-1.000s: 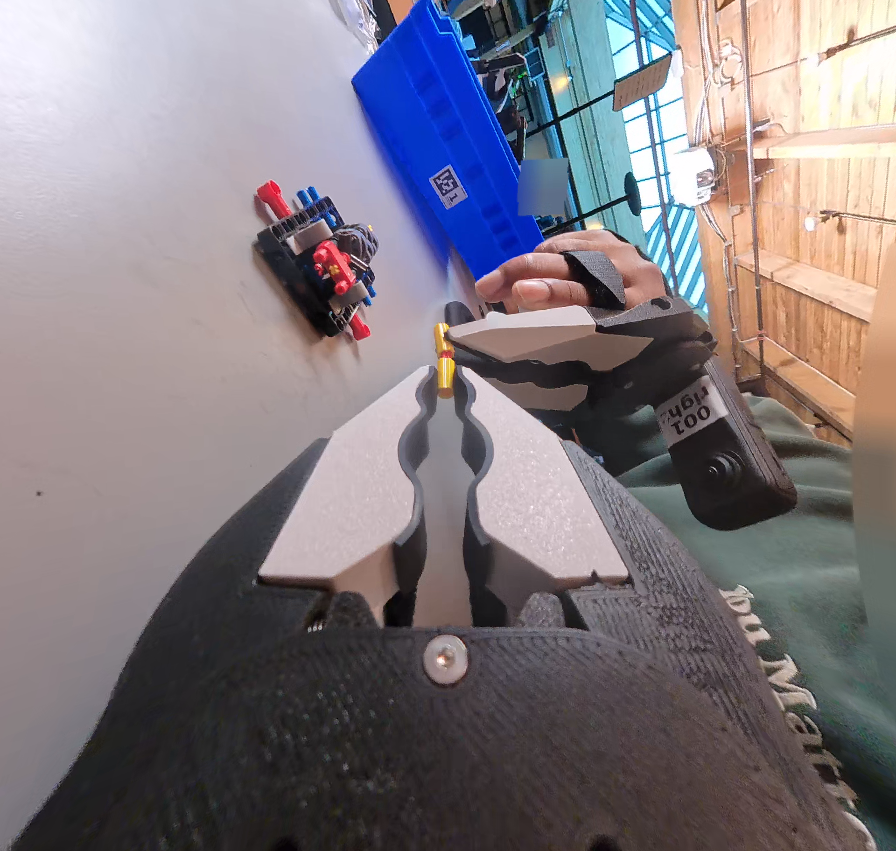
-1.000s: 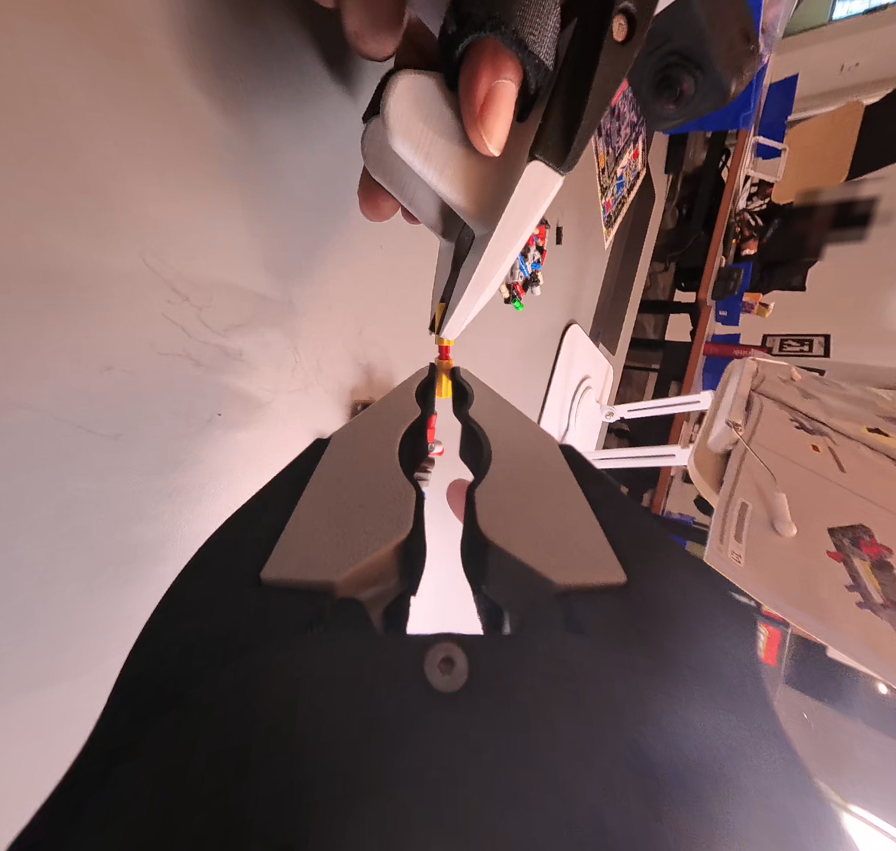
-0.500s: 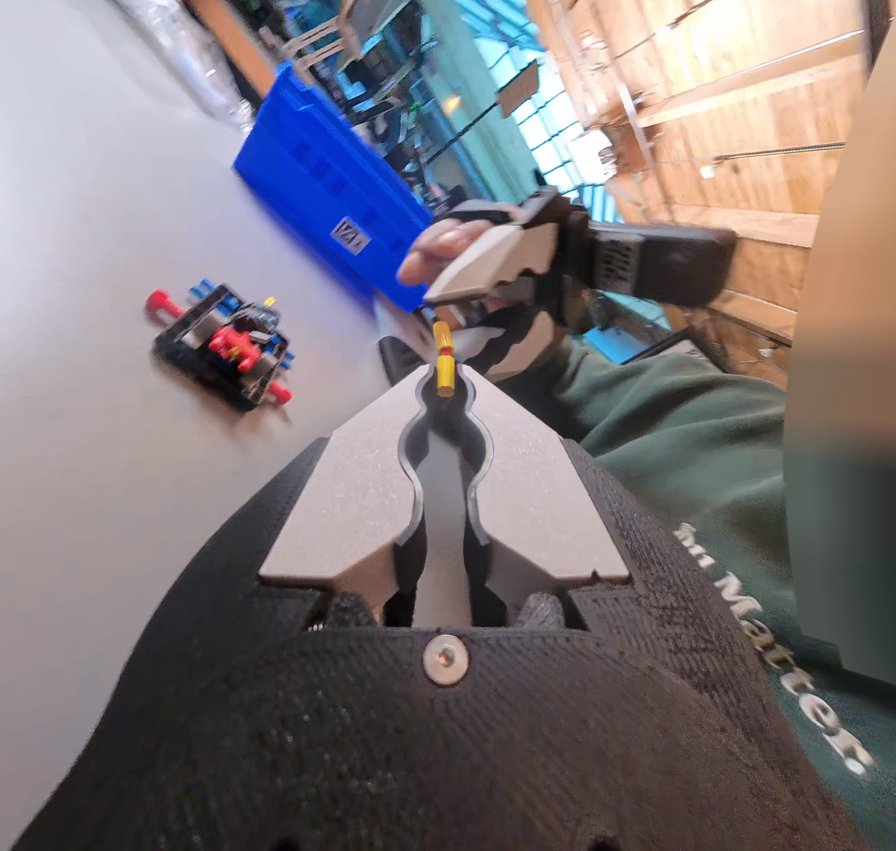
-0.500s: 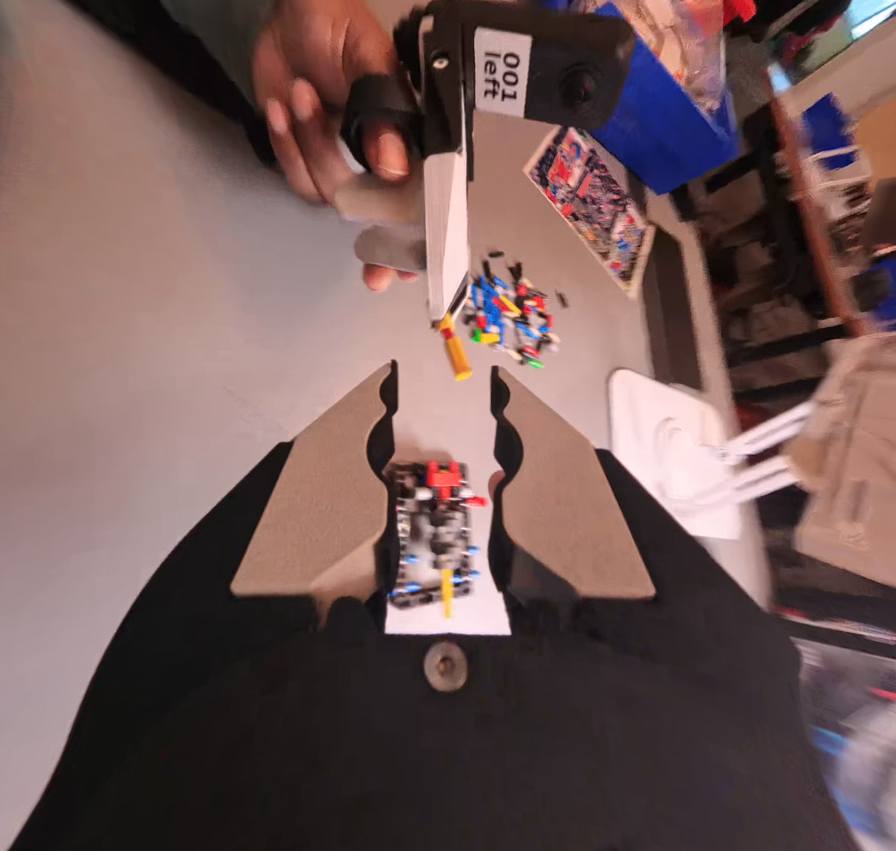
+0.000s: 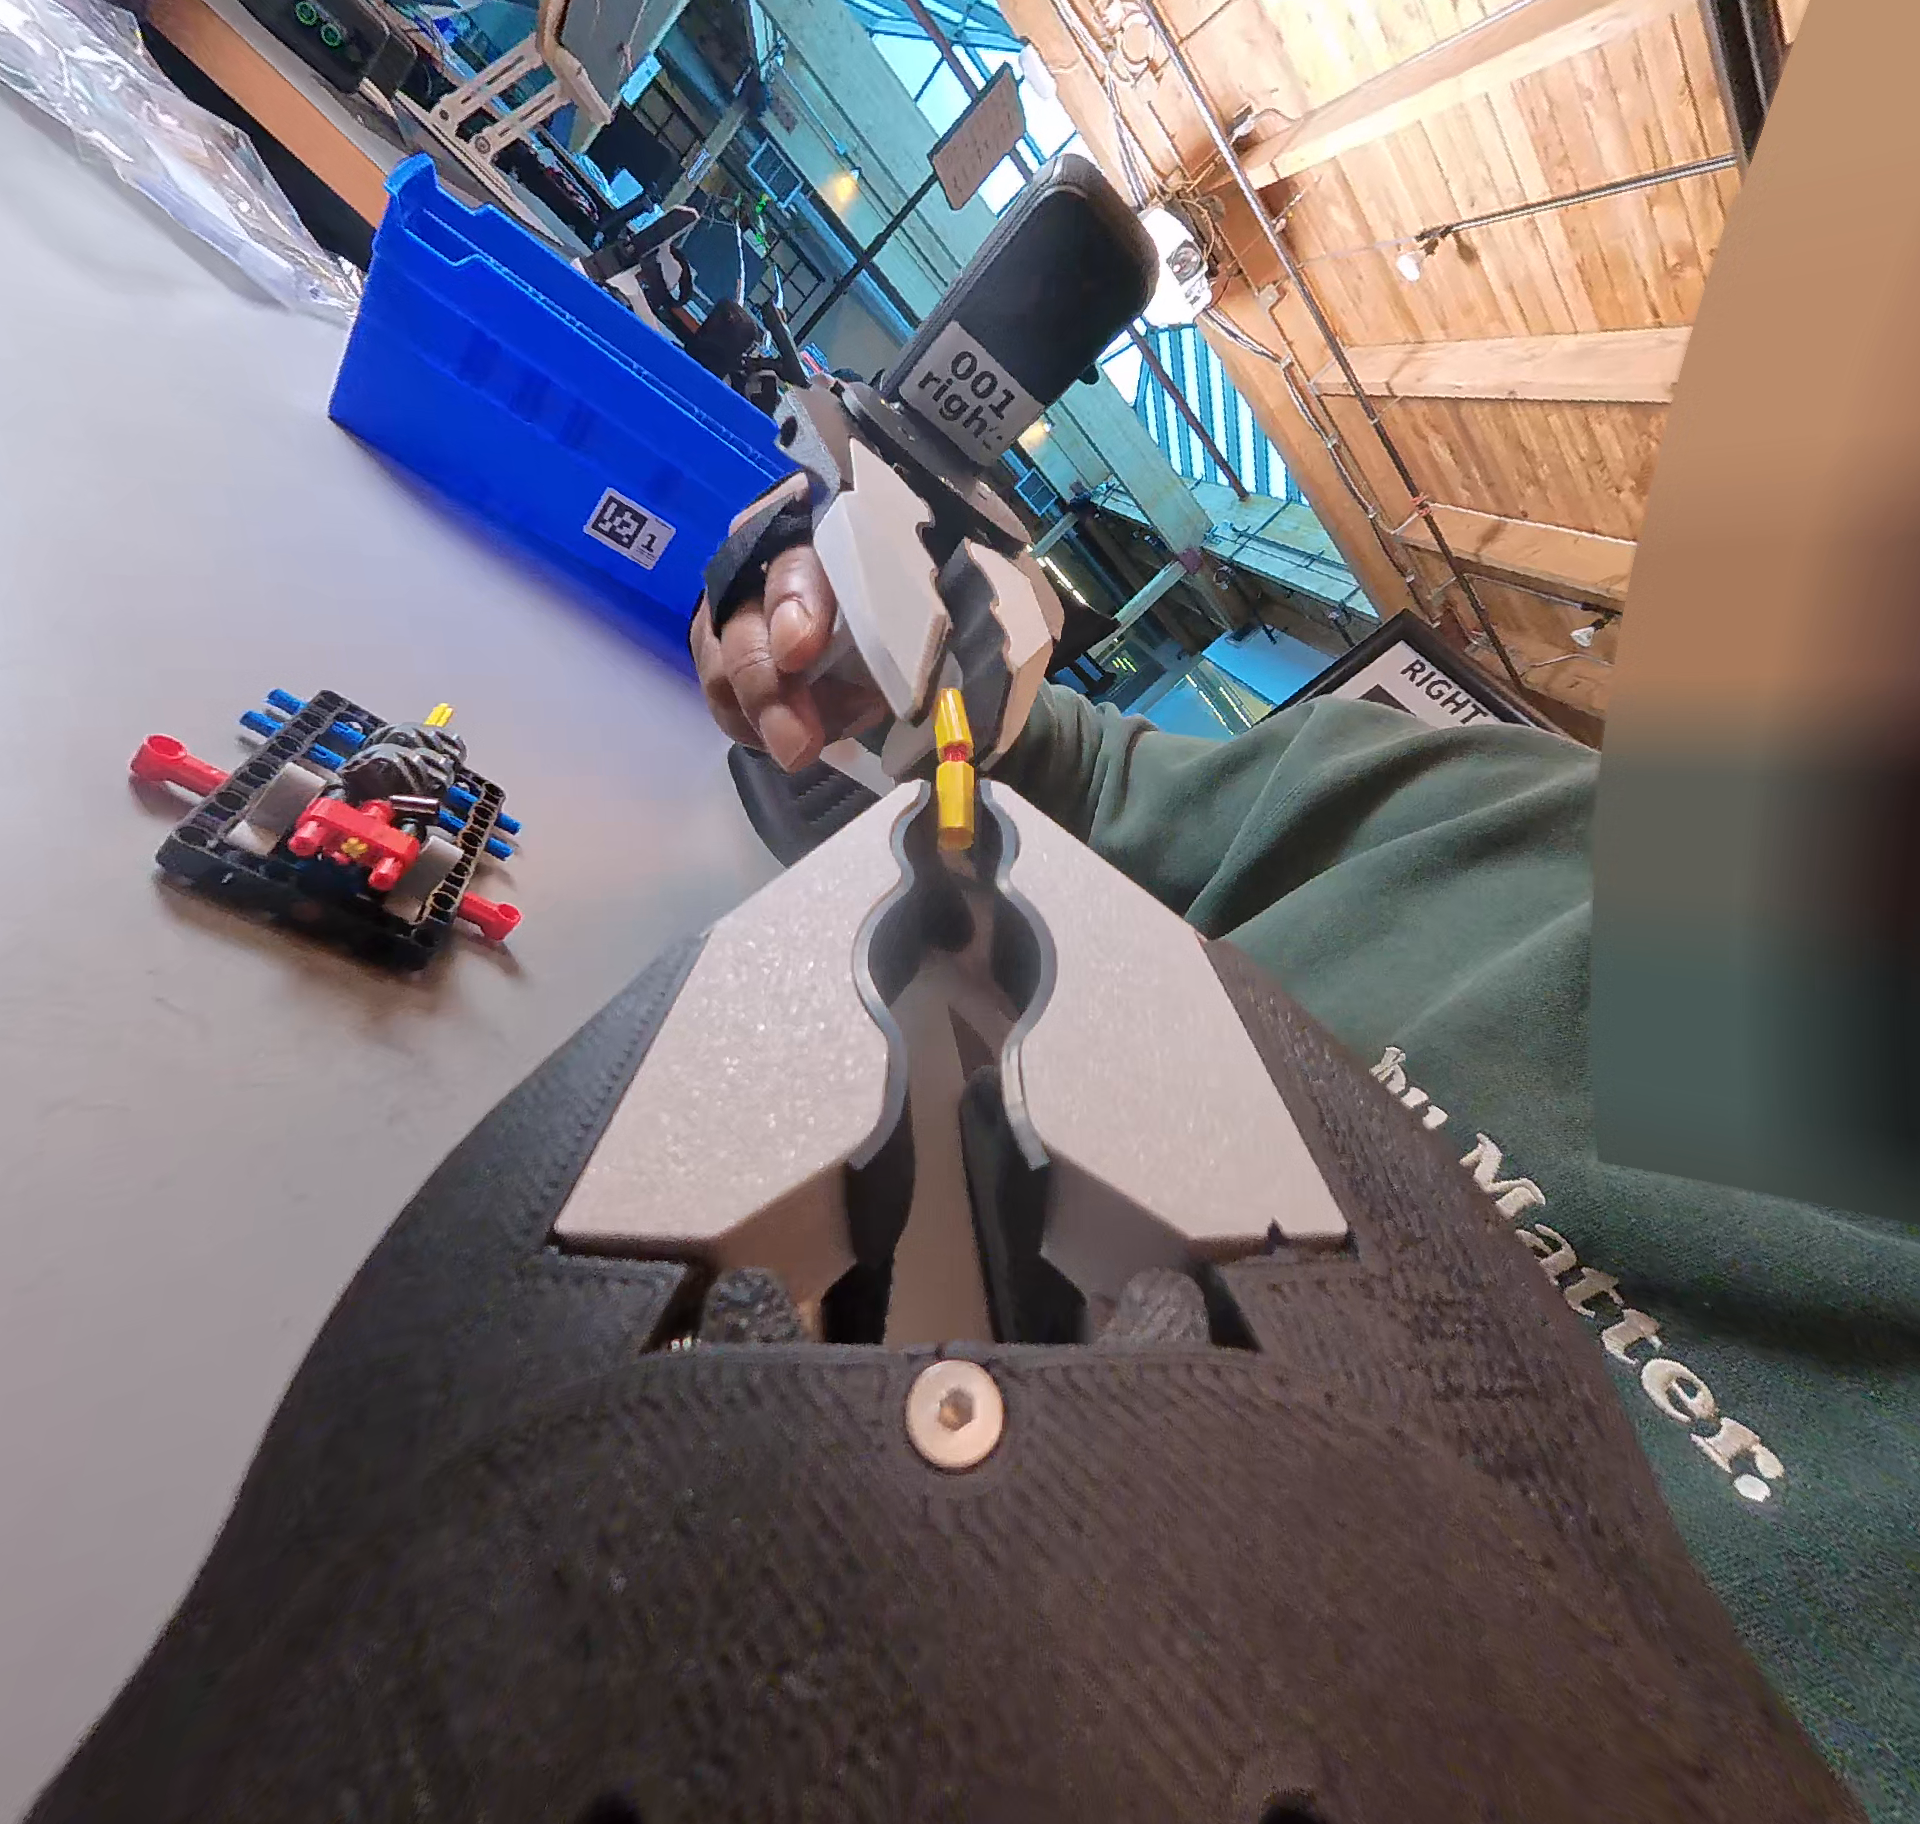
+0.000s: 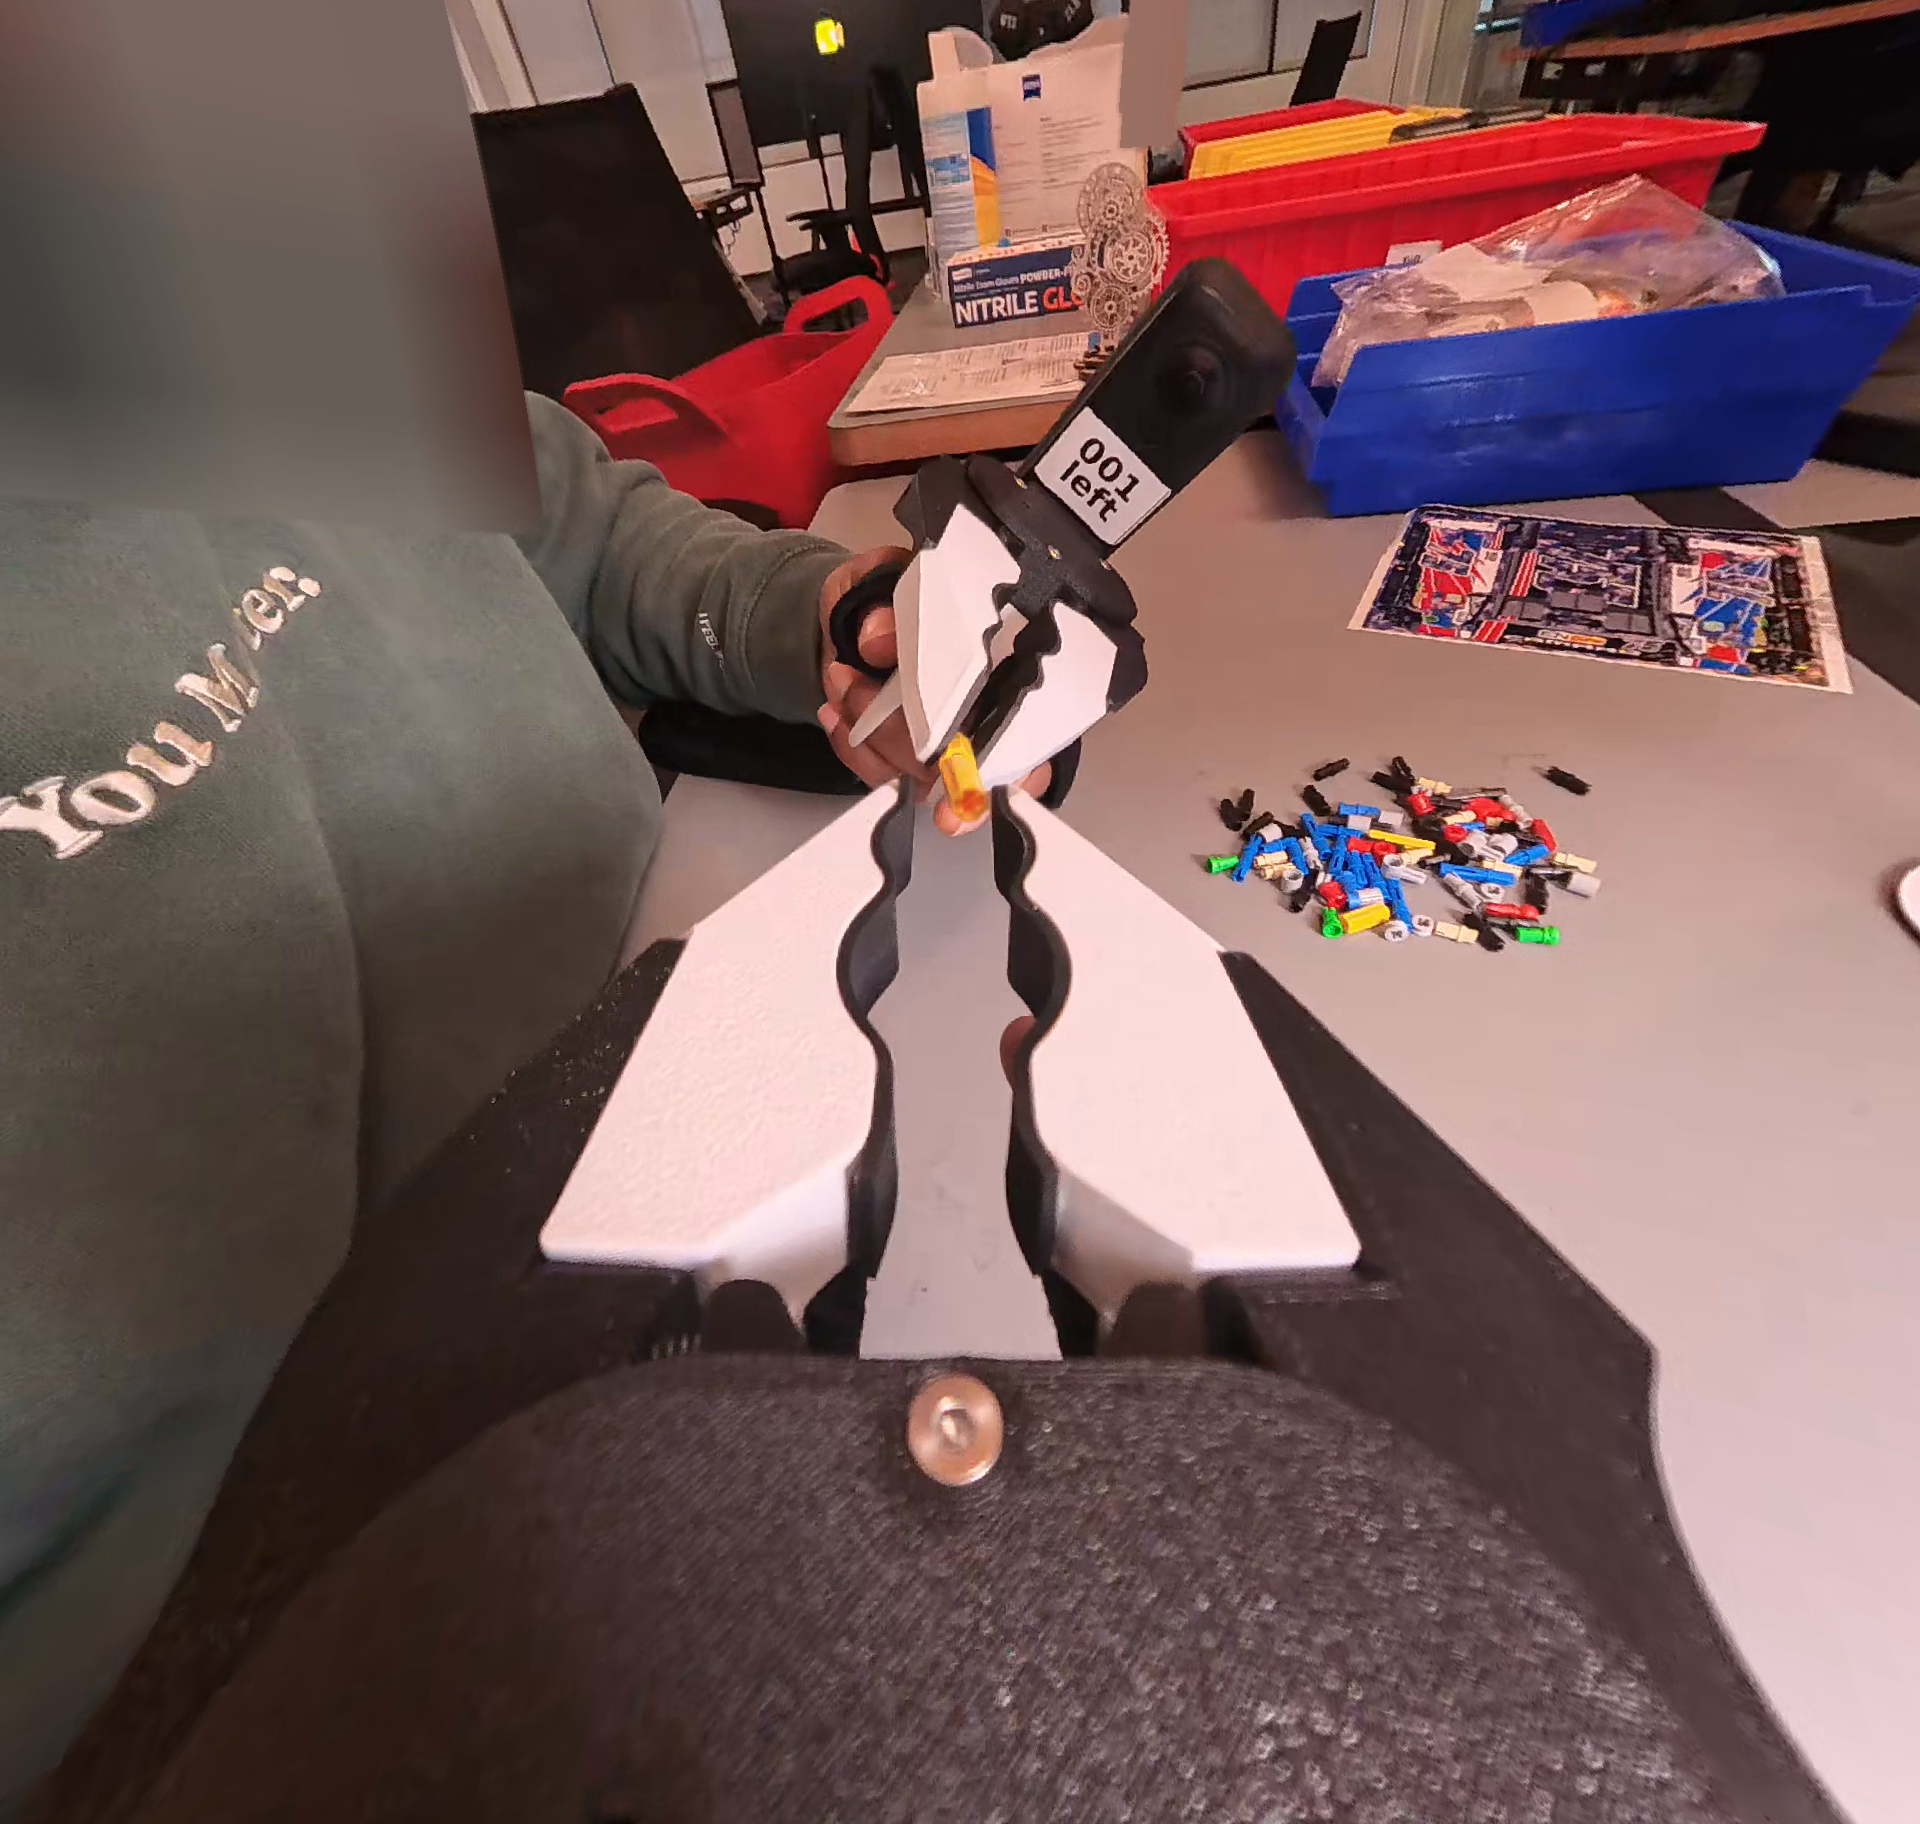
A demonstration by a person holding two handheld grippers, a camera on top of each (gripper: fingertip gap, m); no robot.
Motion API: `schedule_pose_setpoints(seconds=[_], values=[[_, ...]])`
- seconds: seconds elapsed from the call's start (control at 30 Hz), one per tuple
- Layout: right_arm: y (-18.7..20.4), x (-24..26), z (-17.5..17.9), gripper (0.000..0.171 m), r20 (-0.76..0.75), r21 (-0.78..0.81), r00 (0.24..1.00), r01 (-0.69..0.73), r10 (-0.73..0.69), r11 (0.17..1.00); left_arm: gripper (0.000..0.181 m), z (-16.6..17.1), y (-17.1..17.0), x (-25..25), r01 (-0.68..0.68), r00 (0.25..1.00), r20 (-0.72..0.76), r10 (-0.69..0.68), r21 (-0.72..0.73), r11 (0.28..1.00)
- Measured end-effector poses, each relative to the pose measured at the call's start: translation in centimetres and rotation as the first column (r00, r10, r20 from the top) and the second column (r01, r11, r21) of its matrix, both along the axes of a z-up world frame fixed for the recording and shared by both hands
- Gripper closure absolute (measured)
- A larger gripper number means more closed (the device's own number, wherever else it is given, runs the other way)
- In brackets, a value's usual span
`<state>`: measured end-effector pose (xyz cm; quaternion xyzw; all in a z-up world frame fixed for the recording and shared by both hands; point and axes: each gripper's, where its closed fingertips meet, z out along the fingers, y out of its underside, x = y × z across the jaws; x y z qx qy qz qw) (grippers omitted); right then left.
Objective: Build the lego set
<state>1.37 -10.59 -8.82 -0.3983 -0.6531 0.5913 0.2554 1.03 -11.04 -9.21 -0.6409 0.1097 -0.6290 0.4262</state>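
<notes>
Clearly the work centres on one small part: a yellow pin [image 5: 953, 783] with a narrow red collar round its middle, held off the table [image 5: 208, 548] in front of the person's green sweatshirt [image 5: 1455, 943].

Going from left to right in the left wrist view, the half-built model [image 5: 332, 829] lies flat on the table toward its left side, a black frame carrying red, blue and grey pieces. Well behind it a blue bin [image 5: 540, 424] stands at the far edge. Next comes the left gripper [image 5: 951, 818], its jaws clamped together on the lower half of the pin, so that the upper half stands out past the tips. Just beyond is the right gripper [image 5: 940, 725], its jaws apart, with the free end of the pin lying close to its tips; I cannot tell whether they touch.

In the right wrist view the pin points into the gap between the spread jaws. To the right a pile of loose parts [image 6: 1403, 860] lies on the table, and a printed sheet [image 6: 1600, 595] sits farther back beside another blue bin.

By my judgement the pin is very light, rigid and smooth-sided, so it could swivel or pop out of a pinch at one end. A hold across the barrel beside the collar looks safest, with the end that enters the model left bare.
</notes>
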Motion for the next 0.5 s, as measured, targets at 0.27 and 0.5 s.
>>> schedule_pose_setpoints(seconds=[0.27, 0.5], values=[[-0.08, -0.4, 0.02, 0.166, 0.0, 0.054, 1.0, 0.018, -0.018, 0.998, 0.177, 0.02, 0.0, -0.09, -0.005, 1.0, -0.001, 0.005, -0.006, 1.0], [-0.07, -0.54, -0.48, 0.166, -0.005, 0.264, 0.998, 0.061, -0.062, 0.963, 0.177, -0.49, 0.0, -0.17, -0.008, 0.999, -0.042, 0.007, -0.031, 0.999]])
